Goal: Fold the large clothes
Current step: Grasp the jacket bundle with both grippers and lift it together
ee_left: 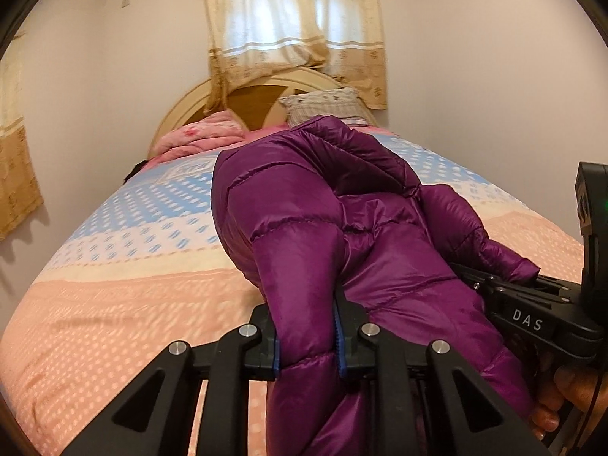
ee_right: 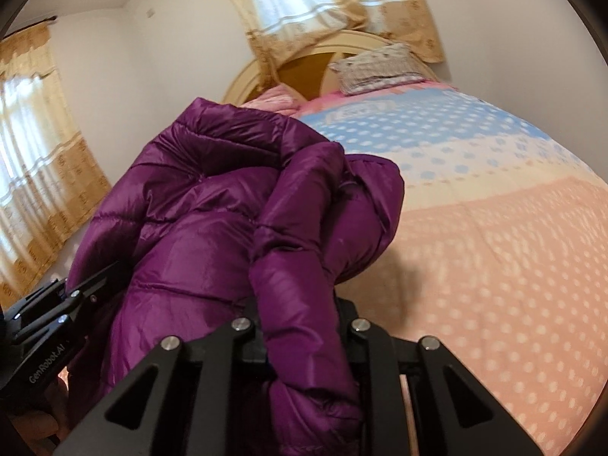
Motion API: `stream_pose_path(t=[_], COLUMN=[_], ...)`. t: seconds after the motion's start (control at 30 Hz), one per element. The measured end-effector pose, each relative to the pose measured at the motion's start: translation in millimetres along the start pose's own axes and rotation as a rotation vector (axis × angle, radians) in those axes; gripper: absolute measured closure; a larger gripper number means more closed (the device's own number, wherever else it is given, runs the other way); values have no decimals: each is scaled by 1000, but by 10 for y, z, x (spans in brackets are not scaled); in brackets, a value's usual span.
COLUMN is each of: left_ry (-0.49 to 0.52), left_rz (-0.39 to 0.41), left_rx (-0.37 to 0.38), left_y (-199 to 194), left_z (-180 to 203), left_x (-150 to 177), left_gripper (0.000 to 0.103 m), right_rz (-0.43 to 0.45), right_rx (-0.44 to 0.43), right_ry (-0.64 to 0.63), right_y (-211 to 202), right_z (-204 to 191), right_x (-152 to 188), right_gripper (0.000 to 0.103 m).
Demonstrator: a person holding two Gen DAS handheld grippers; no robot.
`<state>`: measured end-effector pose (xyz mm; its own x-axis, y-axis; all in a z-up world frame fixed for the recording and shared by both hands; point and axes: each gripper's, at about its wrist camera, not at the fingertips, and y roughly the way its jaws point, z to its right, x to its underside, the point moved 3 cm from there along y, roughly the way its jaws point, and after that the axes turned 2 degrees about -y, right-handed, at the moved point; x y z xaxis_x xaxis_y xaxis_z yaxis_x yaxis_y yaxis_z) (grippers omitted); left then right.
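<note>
Jacket (ee_left: 304, 205): purple, puffy, quilted, bunched up and hanging above the bed (ee_left: 114, 304) between your two grippers, not spread flat.

Left gripper (ee_left: 308, 345): pinching a thick padded roll of the jacket between its blue-edged pads (ee_left: 339, 342). Right gripper (ee_right: 300, 326): clamped the same way on another fold, fabric filling the gap. In the left view the right one sits just beside, low right, with your hand (ee_left: 570, 391) on its grip.

Risks, as I judge them:
- Shell looks slick and shiny. You hold puffed bulk, not a seam or hem, so the fill can squeeze out of the pinch and a side may slide free under the jacket's own weight.
- Both holds sit close together on a crumpled bundle. I cannot tell which parts you have: shoulders, hem or sleeve. Lay it down like this and it probably lands twisted, sleeves trapped under the body.
- One loose lobe droops toward the right gripper's linkage in the left view; it could snag there.
- Pink quilt (ee_left: 197, 136) and pillow (ee_left: 326, 106) lie at the head of the bed, well apart from the jacket. Keep the drop on the near, bare part of the cover.
</note>
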<state>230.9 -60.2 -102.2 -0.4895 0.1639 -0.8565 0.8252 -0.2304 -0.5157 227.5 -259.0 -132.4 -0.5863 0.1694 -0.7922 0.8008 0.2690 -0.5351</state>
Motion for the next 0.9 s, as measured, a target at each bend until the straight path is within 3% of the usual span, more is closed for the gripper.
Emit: stream_pose_path(t=[0.27,0.9], left_ry=[-60,-117], left_rz=[-15,-30], left_rx=[-48,-83], left_y=[-79,-79], left_z=[-428,-711], left_x=[172,347], left_gripper=[83,84], right_rz=[-27,-76], right_rx=[-49,-94], right_ry=[-61,-118], right_y=[204,392], right_z=[-267,-648], right_x=[-13,128], right_gripper=[81,81])
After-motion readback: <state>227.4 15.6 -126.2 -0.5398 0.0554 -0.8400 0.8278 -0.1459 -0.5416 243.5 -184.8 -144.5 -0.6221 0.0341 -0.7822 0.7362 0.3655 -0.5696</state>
